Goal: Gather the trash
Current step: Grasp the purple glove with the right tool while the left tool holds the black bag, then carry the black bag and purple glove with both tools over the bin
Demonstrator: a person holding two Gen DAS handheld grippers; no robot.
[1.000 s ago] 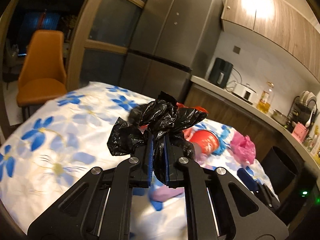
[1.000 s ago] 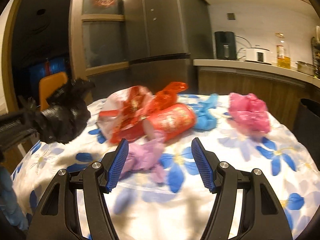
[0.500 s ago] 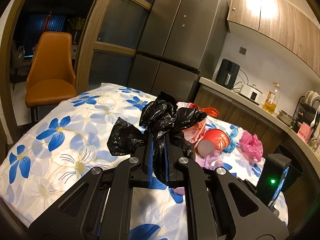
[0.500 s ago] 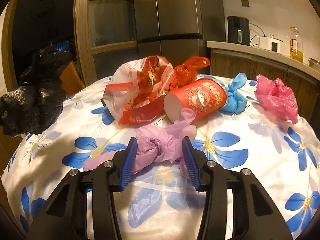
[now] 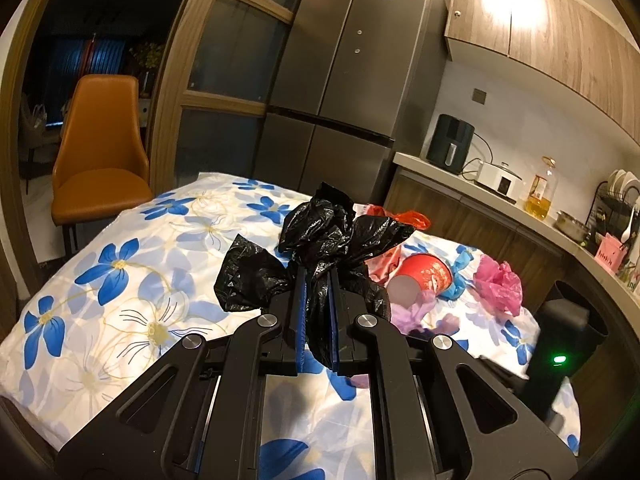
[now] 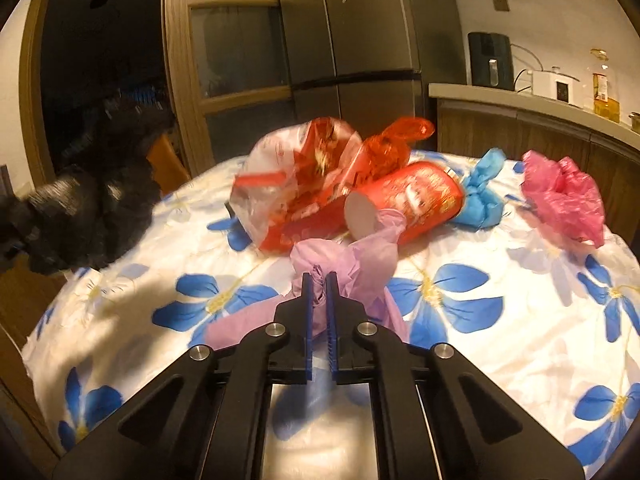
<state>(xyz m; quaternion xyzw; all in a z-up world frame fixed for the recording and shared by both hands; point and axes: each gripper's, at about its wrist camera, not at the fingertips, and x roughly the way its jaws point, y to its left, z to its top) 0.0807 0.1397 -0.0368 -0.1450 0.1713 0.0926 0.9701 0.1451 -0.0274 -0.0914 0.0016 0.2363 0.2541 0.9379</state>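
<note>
My left gripper (image 5: 317, 280) is shut on a crumpled black plastic bag (image 5: 320, 236), held above the flowered tablecloth (image 5: 120, 272). That black bag (image 6: 80, 208) also hangs at the left of the right wrist view. My right gripper (image 6: 319, 280) has its blue pads pressed on a lilac plastic bag (image 6: 360, 260) lying on the cloth. Behind it lie a red paper cup (image 6: 412, 200) on its side, a red-and-clear bag (image 6: 304, 184), a blue bag (image 6: 480, 192) and a pink bag (image 6: 564, 200).
A black bin (image 5: 568, 336) stands by the table's right side below a kitchen counter (image 5: 520, 216) with appliances. A grey fridge (image 5: 352, 80) rises behind the table. An orange chair (image 5: 100, 152) stands at the far left.
My right gripper moved in over the lilac bag and shut on it. The left gripper kept its hold on the black bag and stayed about in place.
</note>
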